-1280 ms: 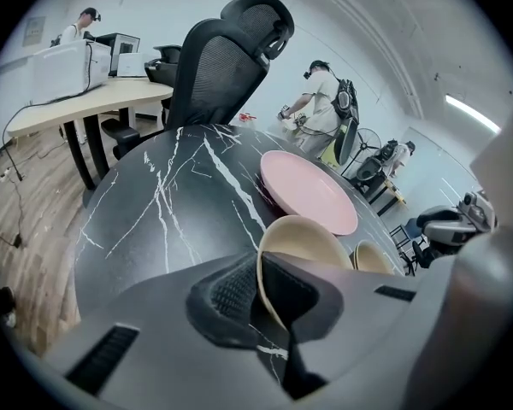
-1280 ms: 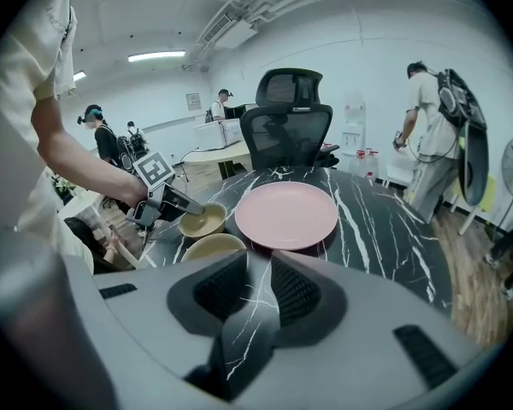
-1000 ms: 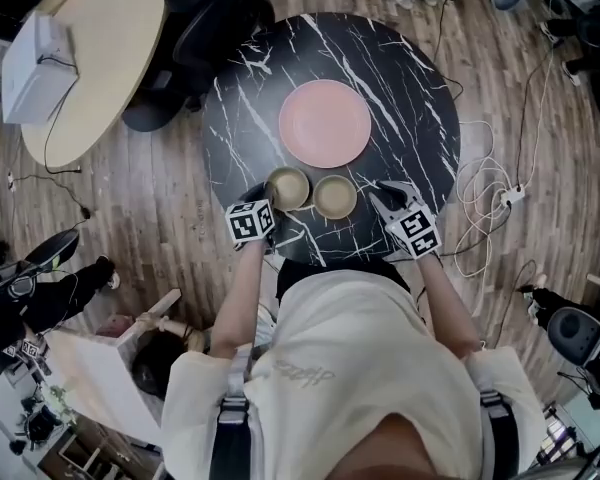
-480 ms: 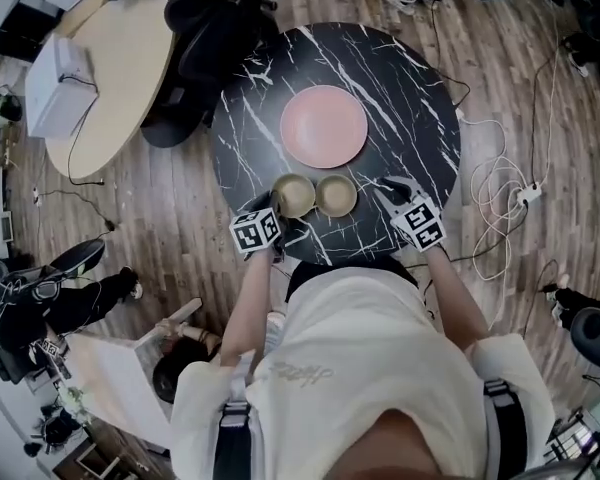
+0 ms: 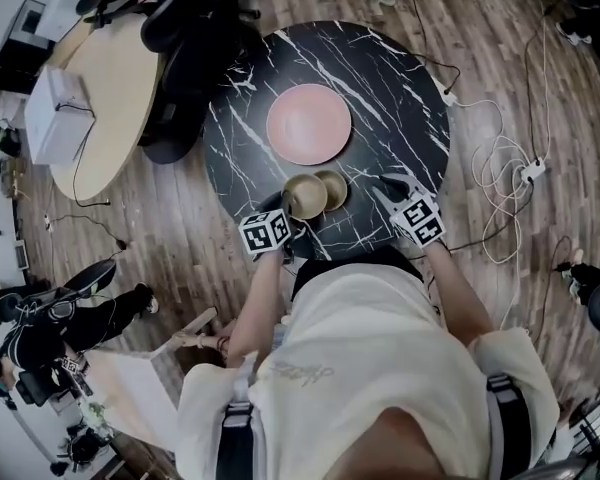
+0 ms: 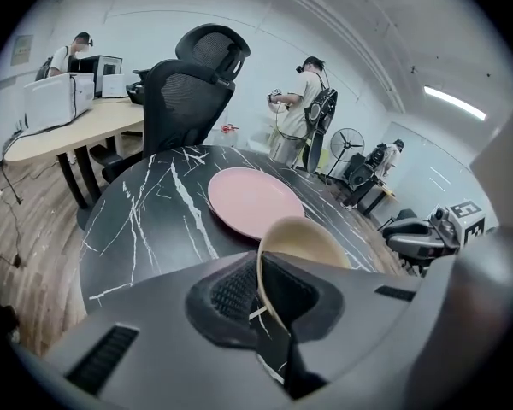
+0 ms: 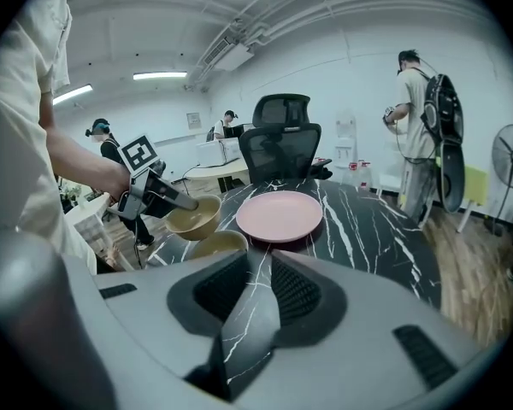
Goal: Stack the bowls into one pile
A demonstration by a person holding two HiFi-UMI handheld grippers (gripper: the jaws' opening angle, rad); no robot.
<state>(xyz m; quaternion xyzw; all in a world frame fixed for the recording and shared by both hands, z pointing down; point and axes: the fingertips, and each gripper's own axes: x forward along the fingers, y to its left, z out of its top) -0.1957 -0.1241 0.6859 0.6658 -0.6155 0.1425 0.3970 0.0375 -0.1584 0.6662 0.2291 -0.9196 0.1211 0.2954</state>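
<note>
1. Plainly, the left gripper [image 6: 261, 289] has its jaws pressed together on the rim of a tan bowl [image 6: 303, 242], pinching the thin wall between the pads.
2. Seen from the right gripper view, that held bowl hangs clear of the bench [image 5: 400, 118], just above and to the left of the second tan bowl [image 7: 214, 244].
3. From the head view the held bowl overlaps the left edge of the second bowl, which sits upright on the black marbled bench near the person's edge.
4. The right gripper [image 7: 252, 306] has its jaws spread, with only the bench surface showing between them; it hovers to the right of the two bowls, apart from both.
5. A pink plate [image 5: 308, 123] lies flat near the middle of the bench, just beyond the bowls and touching neither.
6. A black office chair [image 6: 192, 84] stands at the far side of the bench.
</note>
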